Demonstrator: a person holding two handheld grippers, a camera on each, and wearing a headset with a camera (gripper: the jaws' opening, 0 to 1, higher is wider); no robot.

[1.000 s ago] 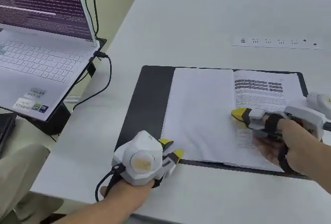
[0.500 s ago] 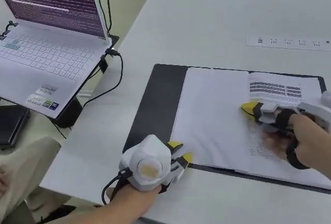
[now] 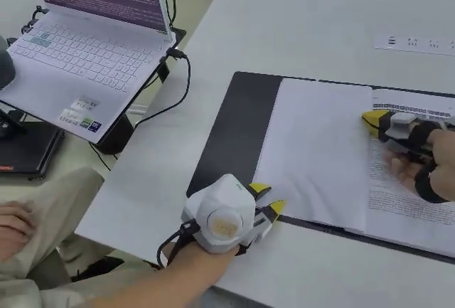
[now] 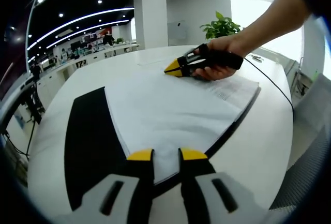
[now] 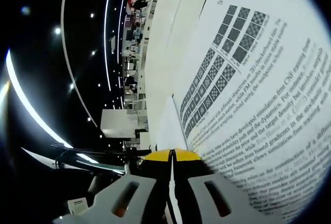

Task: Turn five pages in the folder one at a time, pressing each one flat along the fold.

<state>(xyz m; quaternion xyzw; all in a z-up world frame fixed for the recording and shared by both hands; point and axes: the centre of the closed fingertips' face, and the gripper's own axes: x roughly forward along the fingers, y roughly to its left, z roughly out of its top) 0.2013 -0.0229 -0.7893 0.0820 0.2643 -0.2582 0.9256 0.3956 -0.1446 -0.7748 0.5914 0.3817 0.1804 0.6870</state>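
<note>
The folder (image 3: 231, 134) lies open on the surface (image 3: 320, 23), straight ahead of the left tool (image 3: 268, 198). That tool's jaws stand a narrow gap apart over the folder's near edge and hold nothing. The right tool (image 3: 373, 119) has its jaws closed together with no paper seen between them. Its tip is down at the fold, with the blank turned page (image 3: 316, 151) ahead of it and the printed page (image 3: 405, 194) beneath. At least one page looks turned, and this seems a pressing stroke; the count so far cannot be told.
</note>
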